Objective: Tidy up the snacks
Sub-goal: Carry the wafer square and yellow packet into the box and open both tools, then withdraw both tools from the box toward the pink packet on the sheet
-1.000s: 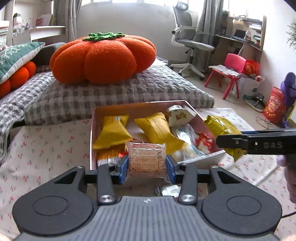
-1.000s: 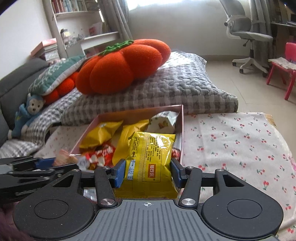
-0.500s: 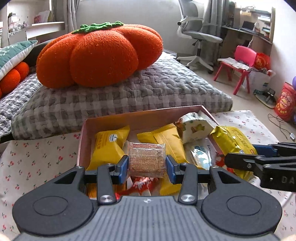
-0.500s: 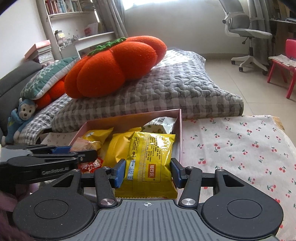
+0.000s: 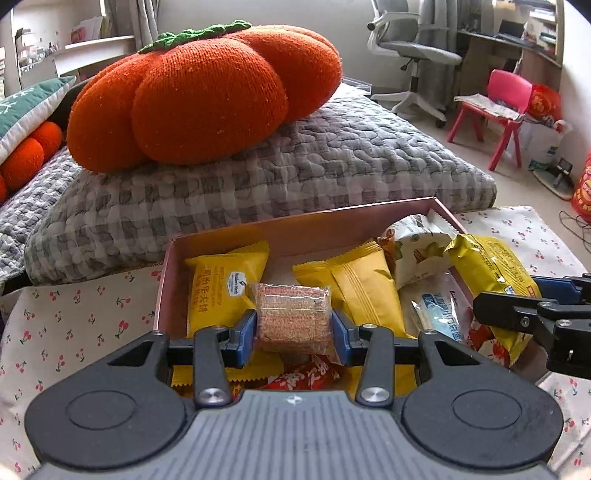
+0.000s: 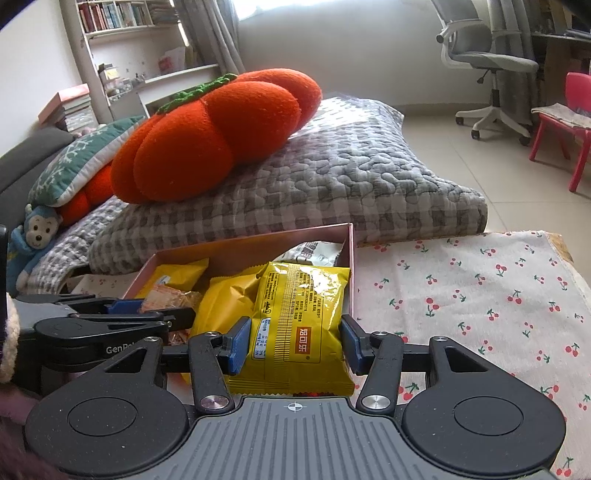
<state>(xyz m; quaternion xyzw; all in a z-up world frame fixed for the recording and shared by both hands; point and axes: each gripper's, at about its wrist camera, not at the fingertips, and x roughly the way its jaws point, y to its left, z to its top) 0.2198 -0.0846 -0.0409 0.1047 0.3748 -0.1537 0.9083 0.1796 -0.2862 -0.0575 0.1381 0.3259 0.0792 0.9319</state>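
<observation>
A cherry-print cloth point(image 6: 480, 295) covers the bench, and behind it lies a grey quilted cushion point(image 5: 295, 166) carrying a big orange pumpkin pillow point(image 5: 199, 92). Farther back the room shows a grey office chair point(image 5: 410, 48), a small red chair point(image 5: 506, 96) and bookshelves point(image 6: 118, 22); a blue monkey toy point(image 6: 35, 236) sits at the left edge of the right wrist view.

A pink box point(image 5: 295, 229) stands on the cloth, open at the top. The left tool point(image 5: 294, 326) hangs over the box's near part, its 2 blue pads pinching a clear-wrapped brown cracker pack point(image 5: 293, 317) by its sides. The right tool point(image 6: 291, 343) pinches a yellow snack bag point(image 6: 301, 321) the same way, held over the box's right wall; in the left wrist view that bag point(image 5: 487, 273) hangs at the box's right edge with the right tool's black fingers point(image 5: 517, 310) beside it.

Inside the box lie 2 yellow packets point(image 5: 225, 288), one left of the cracker pack and one right of it, a white-and-green packet point(image 5: 417, 247) in the far right corner, a clear packet with blue print point(image 5: 436, 314) beneath it, and a red wrapper point(image 5: 306, 373) under the left tool. These fill most of the box floor below both held packs.
</observation>
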